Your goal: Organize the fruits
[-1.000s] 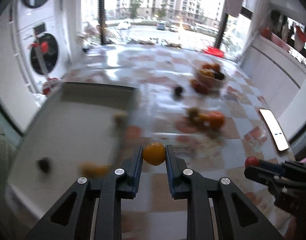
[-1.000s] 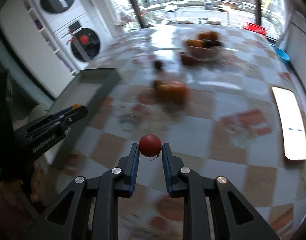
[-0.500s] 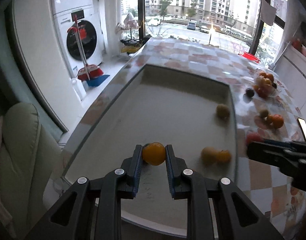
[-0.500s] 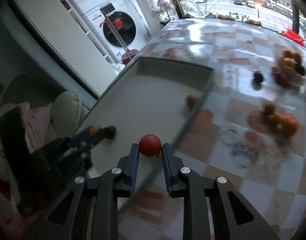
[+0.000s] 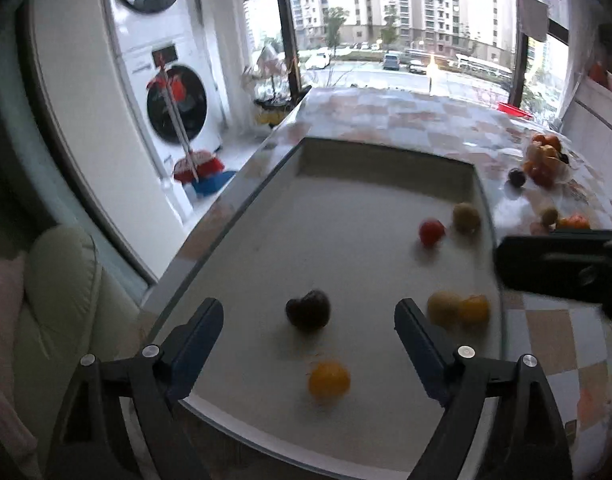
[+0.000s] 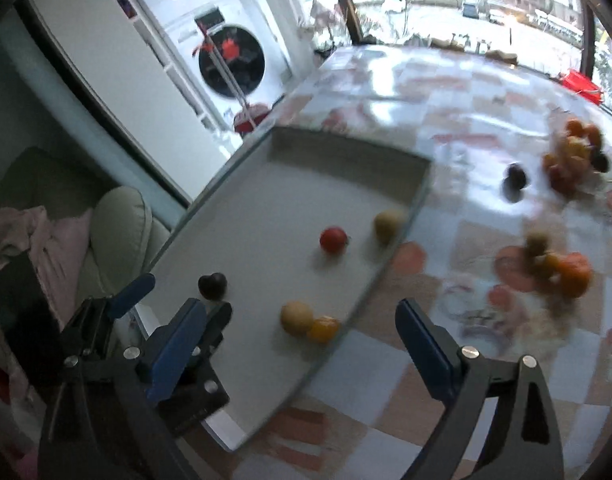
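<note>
Both sets of fingers are spread wide apart, and nothing is held in them. On the left gripper, one blue finger is seen on each side of the fruit below. On the right gripper, the fingers are open just as wide.

A yellow-orange fruit is now lying loose in the white tray, near the tray's close edge. Half a second ago it was clamped in the left gripper. A red fruit is resting near the middle of the tray. Half a second ago it was clamped in the right gripper. Both were probably let go so they could be kept together in the tray.

A dark plum is also seen in the tray, just past the yellow-orange fruit. Two yellow fruits are touching each other by the tray's right edge. A greenish fruit is lying farther back along that edge.

Outside the tray, to its right, more fruit is left on the checked table: an orange pile, a lone dark fruit, and a full bowl farther back. It looks like those still need to be moved.
</note>
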### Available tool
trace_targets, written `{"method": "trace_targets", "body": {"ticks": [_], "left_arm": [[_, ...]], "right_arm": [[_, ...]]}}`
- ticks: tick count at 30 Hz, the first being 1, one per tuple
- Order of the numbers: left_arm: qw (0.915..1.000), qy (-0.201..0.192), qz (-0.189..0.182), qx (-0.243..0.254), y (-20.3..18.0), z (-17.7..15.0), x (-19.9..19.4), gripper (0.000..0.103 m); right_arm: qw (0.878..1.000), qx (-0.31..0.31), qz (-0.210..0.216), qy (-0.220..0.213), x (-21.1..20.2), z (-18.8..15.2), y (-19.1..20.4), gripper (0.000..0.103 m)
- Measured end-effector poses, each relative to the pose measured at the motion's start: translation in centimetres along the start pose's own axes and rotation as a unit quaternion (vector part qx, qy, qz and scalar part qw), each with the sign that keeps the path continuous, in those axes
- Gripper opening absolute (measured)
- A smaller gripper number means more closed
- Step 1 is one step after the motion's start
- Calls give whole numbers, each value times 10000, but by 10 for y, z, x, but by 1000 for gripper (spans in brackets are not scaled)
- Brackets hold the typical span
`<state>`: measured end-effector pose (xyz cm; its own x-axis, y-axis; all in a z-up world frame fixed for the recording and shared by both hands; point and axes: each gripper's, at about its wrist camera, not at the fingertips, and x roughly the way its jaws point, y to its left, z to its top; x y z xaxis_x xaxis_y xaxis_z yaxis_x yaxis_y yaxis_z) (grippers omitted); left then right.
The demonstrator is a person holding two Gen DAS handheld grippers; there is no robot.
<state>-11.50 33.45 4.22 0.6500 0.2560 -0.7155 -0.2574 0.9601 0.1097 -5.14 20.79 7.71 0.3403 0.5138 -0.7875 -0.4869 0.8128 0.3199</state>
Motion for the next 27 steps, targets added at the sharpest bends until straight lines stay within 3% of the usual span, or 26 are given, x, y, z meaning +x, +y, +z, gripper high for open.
{"method": "trace_targets", "body": {"ticks": [5,7,10,14,16,18,23,25,27], "left_arm": [[9996,-231,-96,160,-22,3,-3,89],[9995,-71,-181,229,-36,3,5,89],[9993,-70,10,363,-52,5,7,89],[9980,-115,212,582,-68,5,8,89],[9952,-114,480,848,-78,4,11,89],[9936,-177,618,931,-84,4,9,89],[9910,-190,1071,779,-94,2,-4,89],[9936,-341,791,725,-106,2,-21,89],[9975,-305,84,632,-126,0,-36,89]], "right_arm": [[9940,392,-986,-259,-35,-32,-64,97],[9894,519,-1343,-185,-41,-50,-89,97],[9801,768,-1830,9,-49,-82,-133,97],[9698,1057,-2197,53,-58,-110,-180,98],[9653,1020,-2404,-45,-64,-113,-194,98],[9636,1003,-2476,-73,-67,-114,-205,103],[9658,750,-2459,-328,-66,-115,-211,103],[9658,743,-2458,-356,-66,-117,-210,103],[9657,733,-2462,-385,-64,-117,-208,103]]}}
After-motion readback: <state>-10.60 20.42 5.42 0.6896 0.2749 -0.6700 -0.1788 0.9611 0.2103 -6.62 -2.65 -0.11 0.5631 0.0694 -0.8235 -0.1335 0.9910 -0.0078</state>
